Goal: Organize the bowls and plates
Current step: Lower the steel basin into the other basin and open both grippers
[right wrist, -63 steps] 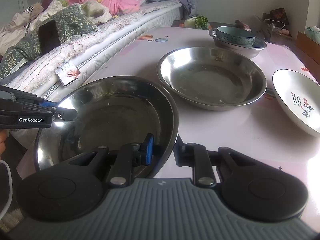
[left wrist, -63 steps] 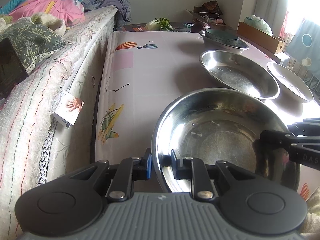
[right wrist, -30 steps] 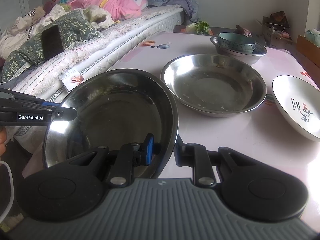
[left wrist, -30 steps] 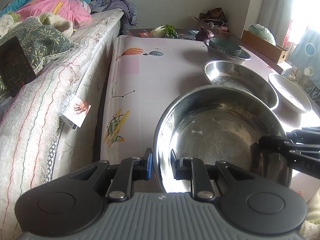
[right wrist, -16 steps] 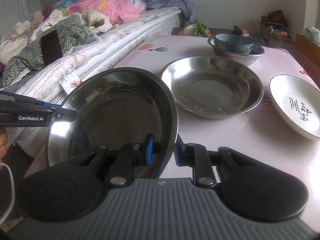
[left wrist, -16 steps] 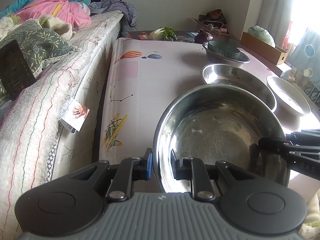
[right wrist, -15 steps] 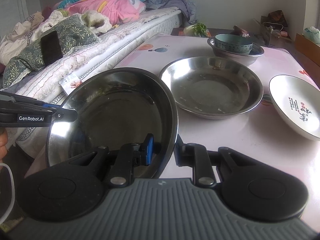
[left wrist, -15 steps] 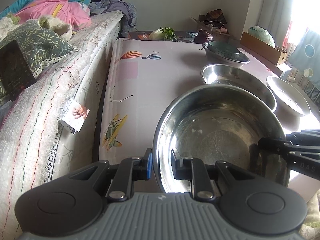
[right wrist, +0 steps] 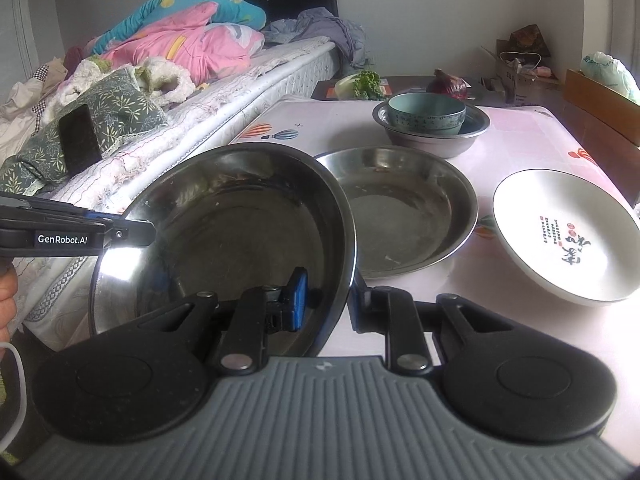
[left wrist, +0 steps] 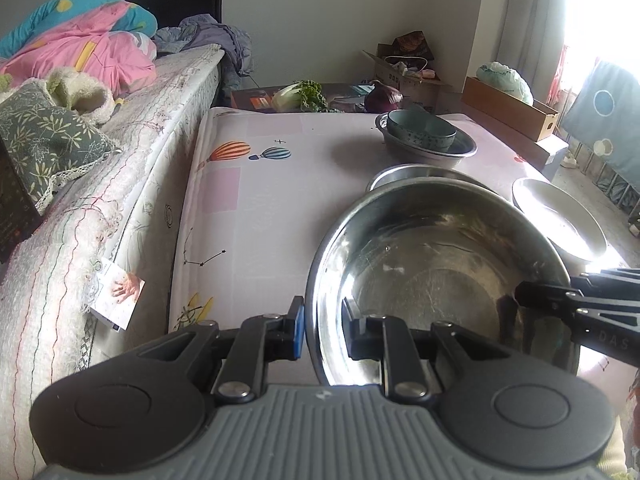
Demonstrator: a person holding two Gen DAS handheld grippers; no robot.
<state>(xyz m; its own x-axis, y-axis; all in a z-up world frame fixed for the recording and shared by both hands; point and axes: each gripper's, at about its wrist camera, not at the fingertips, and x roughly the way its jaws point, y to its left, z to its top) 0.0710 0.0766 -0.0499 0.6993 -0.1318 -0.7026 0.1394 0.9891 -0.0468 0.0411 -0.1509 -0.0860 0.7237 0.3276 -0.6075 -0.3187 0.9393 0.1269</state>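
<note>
While we look along the left gripper [left wrist: 323, 330], its fingers pinch the near rim of the wide, round stainless-steel basin [left wrist: 432, 276], raised above the pink balloon-print tablecloth [left wrist: 256, 184]; the thin, slick rim could slide out if we tilt.

From the right wrist view, the right gripper [right wrist: 328, 300] clamps the opposite rim. Uneven pull may twist the basin loose, or knock it against the shallow steel pan [right wrist: 404, 208] just beyond, near the white printed plate [right wrist: 560, 236].
</note>
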